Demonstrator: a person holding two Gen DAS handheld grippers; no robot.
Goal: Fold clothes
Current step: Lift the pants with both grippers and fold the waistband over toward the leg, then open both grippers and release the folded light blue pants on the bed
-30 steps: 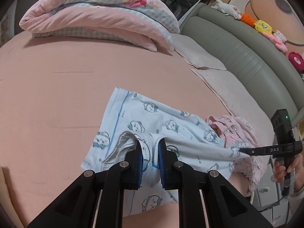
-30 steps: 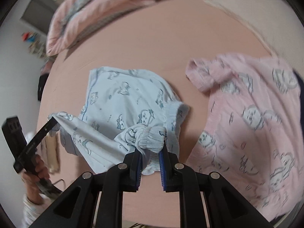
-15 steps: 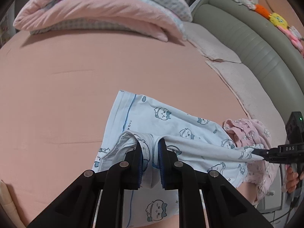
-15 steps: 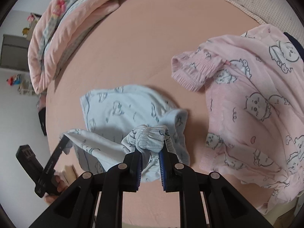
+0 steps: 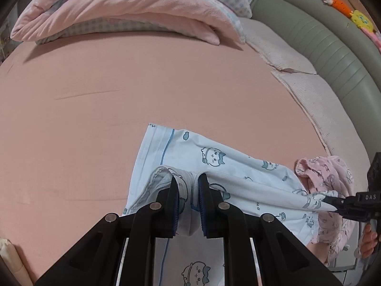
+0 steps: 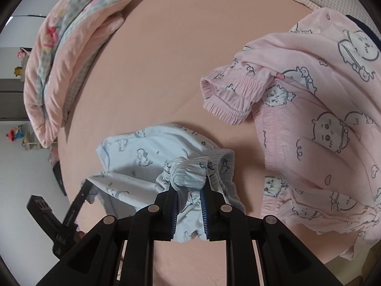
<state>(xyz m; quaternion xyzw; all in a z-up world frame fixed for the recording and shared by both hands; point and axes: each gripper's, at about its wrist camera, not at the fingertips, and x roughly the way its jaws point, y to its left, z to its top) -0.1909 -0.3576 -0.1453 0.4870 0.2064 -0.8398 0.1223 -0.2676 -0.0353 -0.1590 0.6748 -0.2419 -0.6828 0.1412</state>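
Light blue printed pyjama shorts (image 5: 214, 157) lie partly on the pink bed sheet (image 5: 119, 95), their near edge lifted and stretched between both grippers. My left gripper (image 5: 188, 186) is shut on one end of that gathered edge. My right gripper (image 6: 189, 186) is shut on the bunched elastic waistband of the blue shorts (image 6: 147, 150). Each gripper shows in the other's view: the right gripper (image 5: 333, 201) at the far right, the left gripper (image 6: 85, 186) at the lower left. A pink printed pyjama garment (image 6: 321, 124) lies crumpled to the right of the shorts.
A folded pink and checked quilt (image 5: 133, 7) sits at the far side of the bed. A grey padded headboard (image 5: 321, 38) with soft toys runs along the right. A person's hand (image 5: 368, 238) holds the right gripper's handle.
Both grippers have carried the held edge of the blue shorts forward over the part lying on the bed. The visible flat part of the shorts has become shorter.
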